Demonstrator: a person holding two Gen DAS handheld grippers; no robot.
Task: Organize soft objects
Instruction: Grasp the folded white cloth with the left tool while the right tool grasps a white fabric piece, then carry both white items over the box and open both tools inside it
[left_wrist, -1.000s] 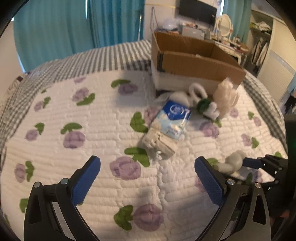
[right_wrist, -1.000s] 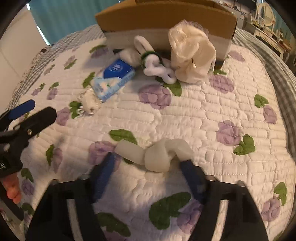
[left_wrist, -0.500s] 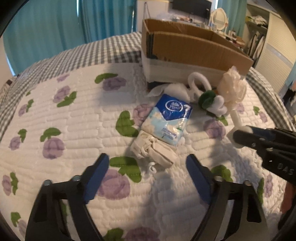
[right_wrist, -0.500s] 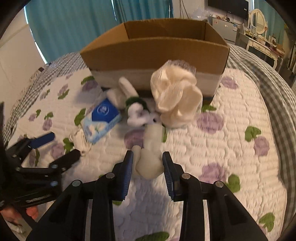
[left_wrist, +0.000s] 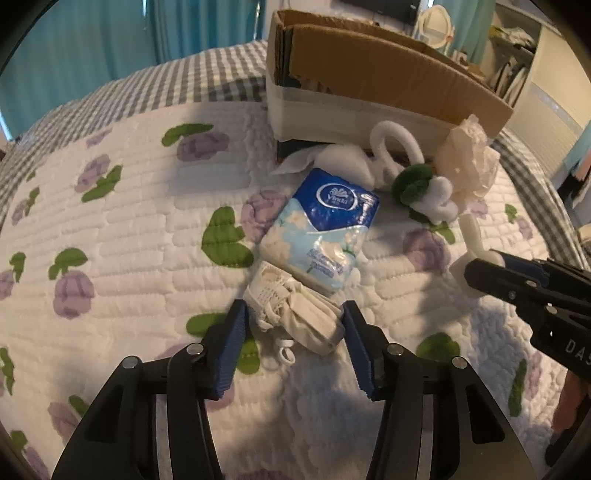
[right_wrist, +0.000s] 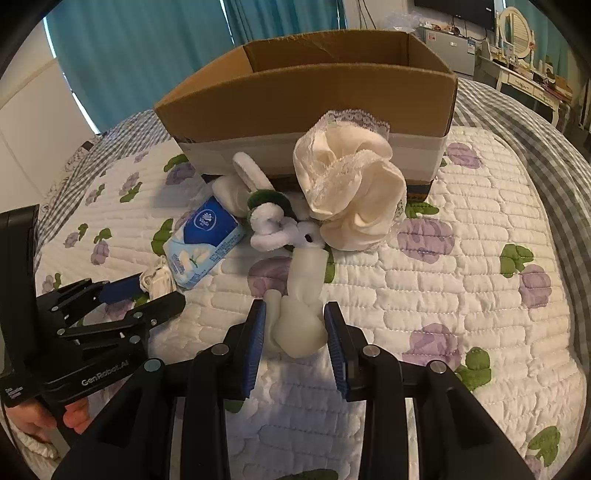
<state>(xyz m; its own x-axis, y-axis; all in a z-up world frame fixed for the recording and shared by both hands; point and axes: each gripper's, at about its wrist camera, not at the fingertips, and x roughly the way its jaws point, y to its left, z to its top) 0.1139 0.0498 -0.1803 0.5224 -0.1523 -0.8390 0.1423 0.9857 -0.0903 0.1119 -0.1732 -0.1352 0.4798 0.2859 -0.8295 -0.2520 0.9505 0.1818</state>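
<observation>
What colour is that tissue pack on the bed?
Tissue pack: dark blue top, pale blue flowery bottom; clearest in the left wrist view.

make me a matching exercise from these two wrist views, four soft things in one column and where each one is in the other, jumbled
Things:
1. knotted white item
2. mesh pouch
3. tissue pack
4. cream lace scrunchie

Places:
A. leaning against the cardboard box
B. between the left gripper fingers
C. clamped in the right gripper
D. on the quilt, just beyond the pouch

Pairs: 1-C, 2-B, 3-D, 4-A
</observation>
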